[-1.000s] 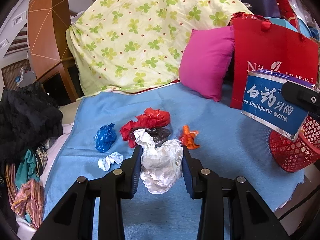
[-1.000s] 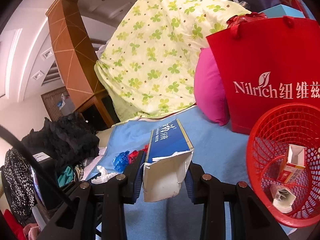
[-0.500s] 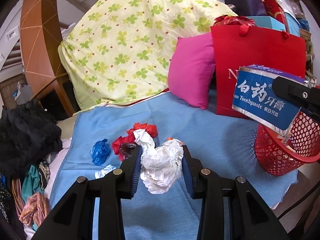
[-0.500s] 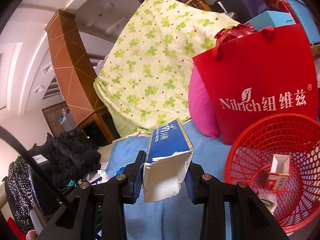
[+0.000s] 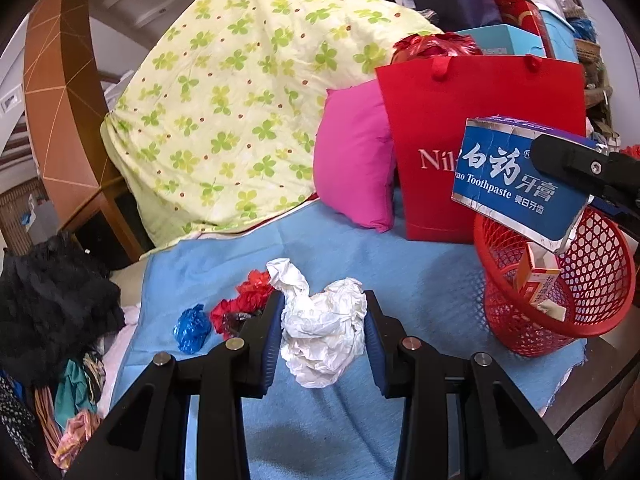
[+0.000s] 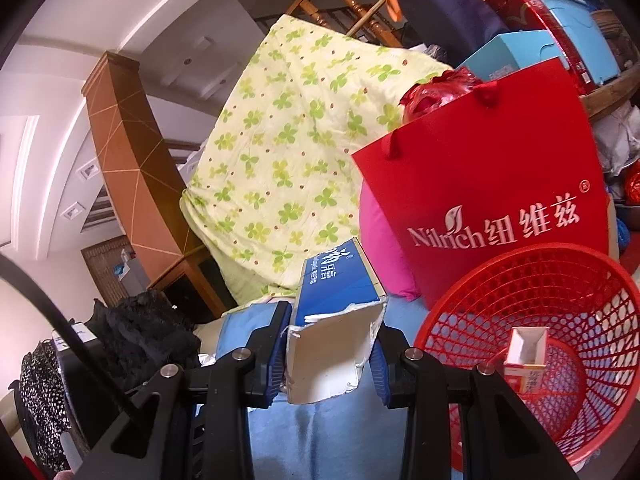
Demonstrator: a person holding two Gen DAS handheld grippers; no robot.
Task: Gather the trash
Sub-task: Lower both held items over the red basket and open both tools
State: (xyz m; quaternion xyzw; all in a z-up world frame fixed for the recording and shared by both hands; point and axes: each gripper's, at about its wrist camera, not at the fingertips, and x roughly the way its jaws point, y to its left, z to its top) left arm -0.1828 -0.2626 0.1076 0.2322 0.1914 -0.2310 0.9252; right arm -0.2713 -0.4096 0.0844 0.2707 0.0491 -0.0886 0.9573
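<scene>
Right hand-held gripper (image 6: 332, 344) clamps toothpaste box (image 6: 336, 320) beside basket rim (image 6: 520, 256).

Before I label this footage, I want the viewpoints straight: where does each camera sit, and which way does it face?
Left wrist view: on the left gripper, looking along its fingers down over the blue cloth; its own jaws clamp a crumpled white paper, and the right gripper enters from the right.
Right wrist view: on the right gripper, facing nearly level; its jaws clamp a torn toothpaste box.
Shared: the toothpaste box, red basket, red bag, pink cushion and clover quilt.
</scene>
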